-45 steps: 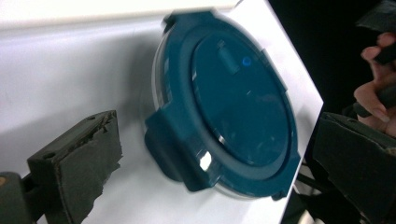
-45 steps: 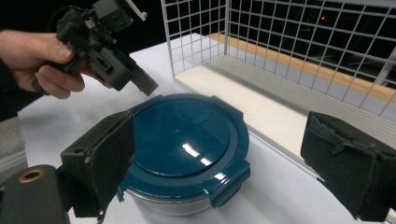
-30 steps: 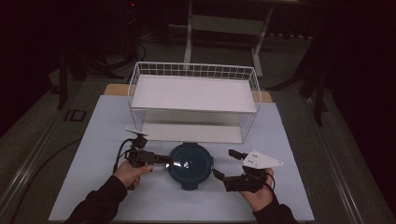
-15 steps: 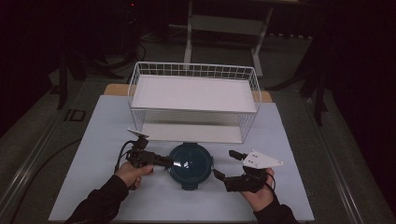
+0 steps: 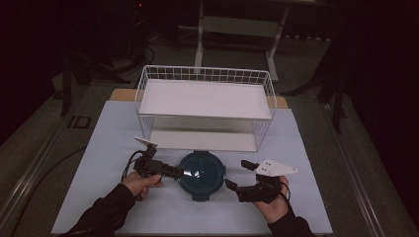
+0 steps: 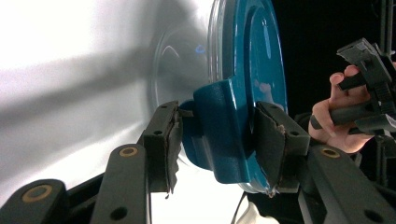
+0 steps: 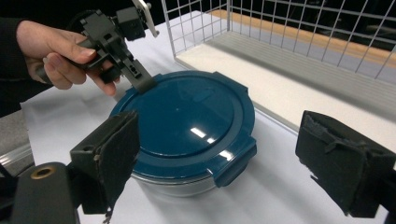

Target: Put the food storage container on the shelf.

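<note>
A round container with a dark blue clip-on lid (image 5: 200,173) stands on the white table mat near the front. My left gripper (image 5: 184,173) reaches in from the left. Its jaws have just been closing and are shut on the lid's left clip tab (image 6: 219,135), with the pads (image 6: 164,140) pressing both sides. My right gripper (image 5: 237,174) hovers at the container's right side with its jaws wide open. In the right gripper view they stand either side of the near clip tab (image 7: 233,163) without touching it, and the left gripper (image 7: 140,81) sits on the far rim.
A white wire basket rack (image 5: 205,74) with two white shelves stands just behind the container. The white mat (image 5: 99,148) has bare room to the left, right and front. Dark floor and stands lie beyond the table.
The left gripper's tips have drawn in onto the lid's left rim. The right hand and the container have stayed where they were.
</note>
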Motion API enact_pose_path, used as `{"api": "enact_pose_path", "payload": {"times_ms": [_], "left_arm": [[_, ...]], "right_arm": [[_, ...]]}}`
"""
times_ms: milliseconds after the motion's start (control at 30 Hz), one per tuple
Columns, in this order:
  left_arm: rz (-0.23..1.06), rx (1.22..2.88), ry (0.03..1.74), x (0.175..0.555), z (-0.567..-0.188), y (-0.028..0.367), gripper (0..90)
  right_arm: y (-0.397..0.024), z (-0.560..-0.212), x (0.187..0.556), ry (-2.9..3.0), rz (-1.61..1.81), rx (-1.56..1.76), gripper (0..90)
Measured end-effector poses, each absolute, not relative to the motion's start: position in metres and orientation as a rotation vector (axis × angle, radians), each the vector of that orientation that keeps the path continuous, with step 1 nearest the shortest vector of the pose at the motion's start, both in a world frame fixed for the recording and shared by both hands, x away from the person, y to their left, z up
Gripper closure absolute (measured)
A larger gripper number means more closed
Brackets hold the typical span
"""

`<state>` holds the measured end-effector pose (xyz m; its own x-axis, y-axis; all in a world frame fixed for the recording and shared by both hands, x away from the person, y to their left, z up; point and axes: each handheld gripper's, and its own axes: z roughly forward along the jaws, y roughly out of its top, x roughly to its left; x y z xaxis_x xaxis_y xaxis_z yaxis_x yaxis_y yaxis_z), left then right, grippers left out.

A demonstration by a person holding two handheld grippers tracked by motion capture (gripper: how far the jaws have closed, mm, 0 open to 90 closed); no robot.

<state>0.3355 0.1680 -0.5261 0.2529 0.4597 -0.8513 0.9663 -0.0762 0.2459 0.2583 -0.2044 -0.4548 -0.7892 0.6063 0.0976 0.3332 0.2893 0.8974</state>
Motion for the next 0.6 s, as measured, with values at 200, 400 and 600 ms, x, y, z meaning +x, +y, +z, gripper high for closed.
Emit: {"api": "enact_pose_path", "payload": {"times_ms": [200,400,600], "left_arm": [[-0.68,1.715,1.288,0.328,-0.519,0.165,53.2],[-0.594,1.753,1.215,0.319,-0.512,0.162,53.9],[-0.525,1.804,1.152,0.311,-0.504,0.158,55.0]], "right_arm": [[-0.207,-0.461,0.266,2.336,1.548,0.966,18.5],[-0.213,-0.477,0.281,2.428,1.613,1.186,26.4],[-0.221,-0.497,0.297,2.508,1.715,1.418,37.5]]}}
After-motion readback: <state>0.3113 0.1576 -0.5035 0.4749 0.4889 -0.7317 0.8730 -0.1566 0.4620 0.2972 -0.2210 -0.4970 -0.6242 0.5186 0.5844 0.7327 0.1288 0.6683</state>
